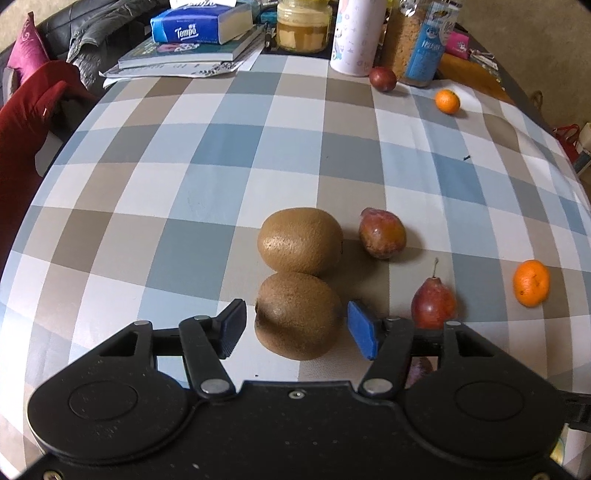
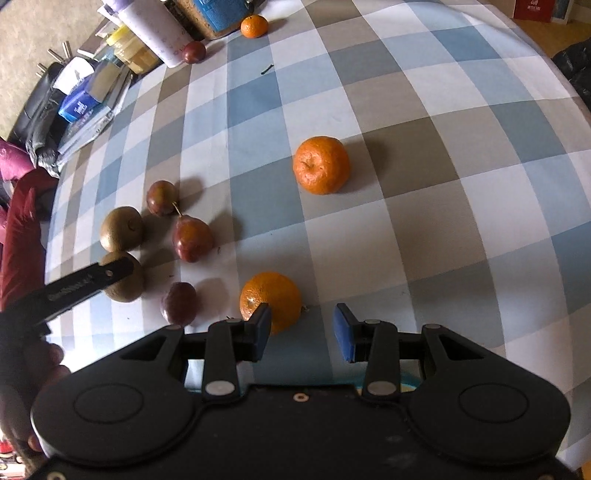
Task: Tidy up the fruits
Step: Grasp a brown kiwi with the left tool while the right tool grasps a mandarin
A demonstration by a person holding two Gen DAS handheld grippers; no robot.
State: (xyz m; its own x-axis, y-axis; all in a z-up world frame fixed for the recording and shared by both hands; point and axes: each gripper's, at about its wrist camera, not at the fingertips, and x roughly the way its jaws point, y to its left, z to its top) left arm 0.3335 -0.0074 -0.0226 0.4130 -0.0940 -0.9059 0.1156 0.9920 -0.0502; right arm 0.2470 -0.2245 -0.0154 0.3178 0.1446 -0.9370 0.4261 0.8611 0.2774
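Note:
My left gripper (image 1: 295, 325) is open, its blue pads on either side of the near kiwi (image 1: 298, 315) with a gap on each side. A second kiwi (image 1: 300, 240) touches it just behind. Two red plums (image 1: 382, 233) (image 1: 434, 302) lie to the right, a tangerine (image 1: 531, 283) farther right. My right gripper (image 2: 301, 328) is open and empty. A tangerine (image 2: 270, 300) lies just beyond its left pad, another tangerine (image 2: 321, 164) farther off. The kiwis (image 2: 121, 228), plums (image 2: 191, 238) (image 2: 161, 197) and a purple fruit (image 2: 178, 302) lie to its left.
At the table's far edge stand a white cylinder (image 1: 354, 37), a jar (image 1: 303, 26), a bottle (image 1: 428, 44), books and a tissue pack (image 1: 199, 24). A dark plum (image 1: 382, 78) and a small tangerine (image 1: 447, 101) lie near them. A red chair (image 1: 26, 140) is at the left.

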